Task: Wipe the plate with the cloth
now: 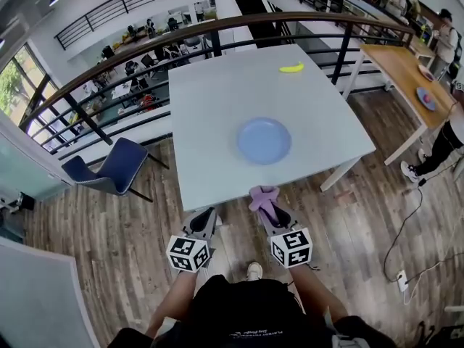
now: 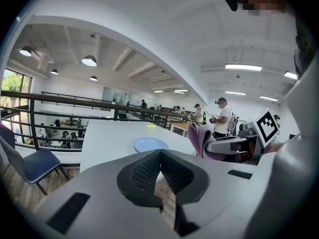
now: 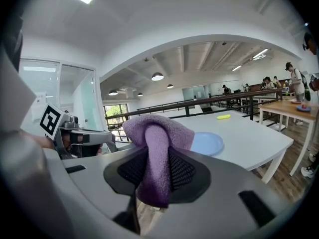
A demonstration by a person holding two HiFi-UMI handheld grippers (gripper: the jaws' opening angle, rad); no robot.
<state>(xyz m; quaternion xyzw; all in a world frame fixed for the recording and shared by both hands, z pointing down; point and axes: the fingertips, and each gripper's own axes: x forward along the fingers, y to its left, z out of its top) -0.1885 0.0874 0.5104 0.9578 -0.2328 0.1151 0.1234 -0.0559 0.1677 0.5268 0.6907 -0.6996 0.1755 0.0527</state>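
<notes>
Just beyond right tool (image 1: 267, 206) pinching purple cloth (image 1: 262, 193), blue plate (image 1: 264, 141); left tool (image 1: 206, 214) pressed together.

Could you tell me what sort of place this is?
Probably an open-plan office or lab mezzanine: a white table stands beside a railing overlooking desks on a lower floor, and people stand by a wooden table nearby.

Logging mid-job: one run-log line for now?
right gripper shut on cloth | left gripper shut, empty | plate on table, untouched
</notes>
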